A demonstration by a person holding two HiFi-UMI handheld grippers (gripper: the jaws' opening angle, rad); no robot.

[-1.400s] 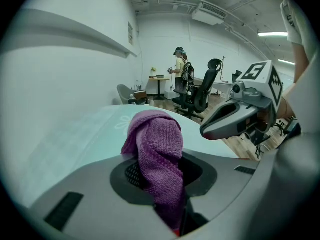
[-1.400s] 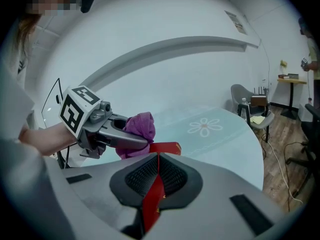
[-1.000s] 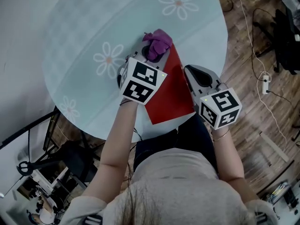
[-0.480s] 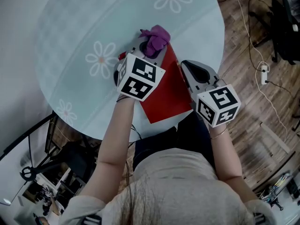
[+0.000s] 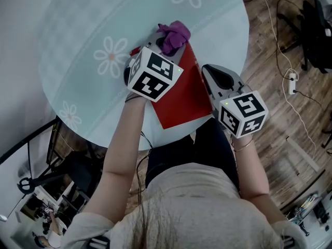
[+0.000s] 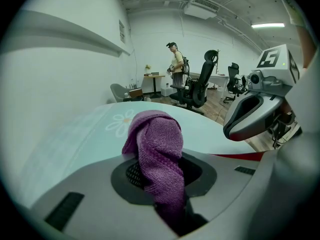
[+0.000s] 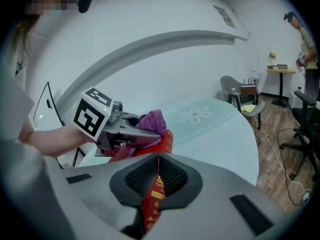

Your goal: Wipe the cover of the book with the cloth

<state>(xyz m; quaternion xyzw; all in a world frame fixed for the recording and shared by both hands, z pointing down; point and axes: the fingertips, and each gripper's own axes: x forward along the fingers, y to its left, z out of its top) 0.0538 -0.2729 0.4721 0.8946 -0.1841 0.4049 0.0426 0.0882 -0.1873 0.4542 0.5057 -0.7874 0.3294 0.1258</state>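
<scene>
A red book (image 5: 187, 95) lies at the near right edge of the round table (image 5: 104, 14). A purple cloth (image 5: 175, 35) sits bunched over the book's far corner. It is pinched in my left gripper (image 5: 167, 50), whose jaws are closing on it. In the left gripper view the cloth (image 6: 157, 154) rises out of the gap between the jaws. My right gripper (image 5: 208, 74) is at the book's right edge. In the right gripper view the thin red cover edge (image 7: 154, 194) stands clamped between its jaws, and the left gripper (image 7: 135, 129) is beyond with the cloth (image 7: 152, 121).
The pale blue tabletop carries daisy prints (image 5: 110, 56). To the right, the wooden floor holds cables and a power strip (image 5: 293, 90). A black stand (image 5: 52, 154) is under the table's left side. Office chairs (image 6: 197, 89) and a standing person (image 6: 176, 66) are far behind.
The left gripper and cloth have edged slightly away from me at the book's far corner. The right gripper has kept its hold on the book's edge.
</scene>
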